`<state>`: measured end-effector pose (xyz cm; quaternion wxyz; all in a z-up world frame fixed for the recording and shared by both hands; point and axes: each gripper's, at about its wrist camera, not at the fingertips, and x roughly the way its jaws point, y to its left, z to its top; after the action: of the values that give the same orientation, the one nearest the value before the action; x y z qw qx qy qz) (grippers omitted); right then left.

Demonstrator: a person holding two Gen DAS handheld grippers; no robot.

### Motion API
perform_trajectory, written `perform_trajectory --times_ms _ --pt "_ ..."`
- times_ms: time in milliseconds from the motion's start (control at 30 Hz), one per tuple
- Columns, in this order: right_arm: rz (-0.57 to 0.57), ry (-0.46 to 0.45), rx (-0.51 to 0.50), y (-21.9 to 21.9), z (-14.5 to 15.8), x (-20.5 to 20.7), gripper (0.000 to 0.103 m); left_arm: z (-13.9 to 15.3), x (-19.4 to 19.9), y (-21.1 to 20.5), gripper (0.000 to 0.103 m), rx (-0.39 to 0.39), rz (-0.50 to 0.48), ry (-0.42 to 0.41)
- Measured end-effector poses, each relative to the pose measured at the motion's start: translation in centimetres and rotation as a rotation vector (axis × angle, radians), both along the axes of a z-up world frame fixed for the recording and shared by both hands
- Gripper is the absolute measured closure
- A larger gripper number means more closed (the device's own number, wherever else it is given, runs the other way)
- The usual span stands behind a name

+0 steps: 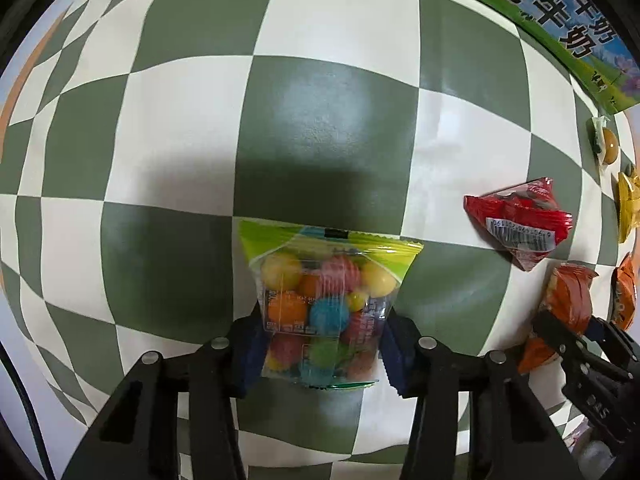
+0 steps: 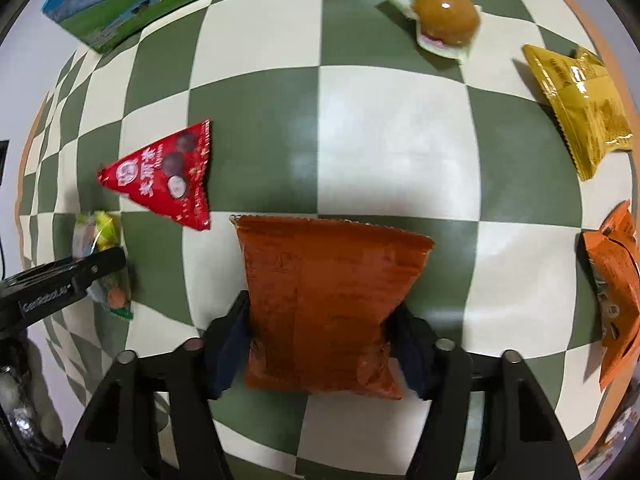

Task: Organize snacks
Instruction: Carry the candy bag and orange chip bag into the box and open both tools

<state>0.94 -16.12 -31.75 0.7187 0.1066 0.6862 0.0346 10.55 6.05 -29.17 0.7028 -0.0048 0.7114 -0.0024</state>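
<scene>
Left gripper [image 1: 320,340]: pointing down at the green-and-white checkered cloth [image 1: 192,128]; its dark pads press both sides of a clear bag of coloured candy balls with a lime-green top seal [image 1: 320,300], pinching it.
Candy bag: between the left fingers, lying on the cloth; lower edge partly behind the linkage.
Right gripper [image 2: 324,340]: pads pressed against both sides of a flat orange-red foil snack packet [image 2: 328,300], gripping it; print on the packet is blurred.
Red triangular pouch [image 2: 168,176]: ahead and left of the right gripper, apart from the packet.
Brown round sweet in clear wrapper [image 2: 444,16]: far ahead, right.
Yellow foil packet [image 2: 580,108]: right, near the frame edge.
Orange packet [image 2: 616,292]: right edge, cut off.
Green-and-blue printed carton [image 2: 120,12]: top left, cropped; lettering unreadable.
</scene>
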Motion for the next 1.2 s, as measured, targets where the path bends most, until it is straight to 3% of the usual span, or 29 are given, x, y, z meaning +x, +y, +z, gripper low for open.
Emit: perform_trajectory --times_ms 133,233,433,633,800,1000,1200 --pt "-0.034 -0.023 0.049 -2.3 1.1 0.1 0.051 2.2 -0.1 -0.3 0.058 -0.027 0.002 0.01" --pt "-0.056 -0.044 0.1 -2.9 2.7 0.8 0.052 4.8 0.0 -1.0 0.058 -0.056 -0.021 -0.016" --pt "-0.093 -0.135 0.222 -4.4 8.6 2.0 0.052 11.3 1.6 -3.1 0.058 -0.161 -0.047 -0.097" --pt "-0.105 -0.291 0.335 -3.9 17.2 6.2 0.052 20.1 7.5 -4.9 0.058 -0.261 -0.096 -0.214" --pt "-0.074 -0.409 0.322 -3.0 22.3 12.5 0.052 23.7 13.7 -6.2 0.058 -0.2 -0.116 -0.305" --pt "-0.086 -0.396 0.331 0.7 20.5 21.7 0.052 22.2 22.1 -5.8 0.057 -0.096 -0.098 -0.251" --pt "-0.093 -0.325 0.333 2.6 16.8 27.1 0.052 18.1 26.2 -4.9 0.057 -0.065 -0.058 -0.148"
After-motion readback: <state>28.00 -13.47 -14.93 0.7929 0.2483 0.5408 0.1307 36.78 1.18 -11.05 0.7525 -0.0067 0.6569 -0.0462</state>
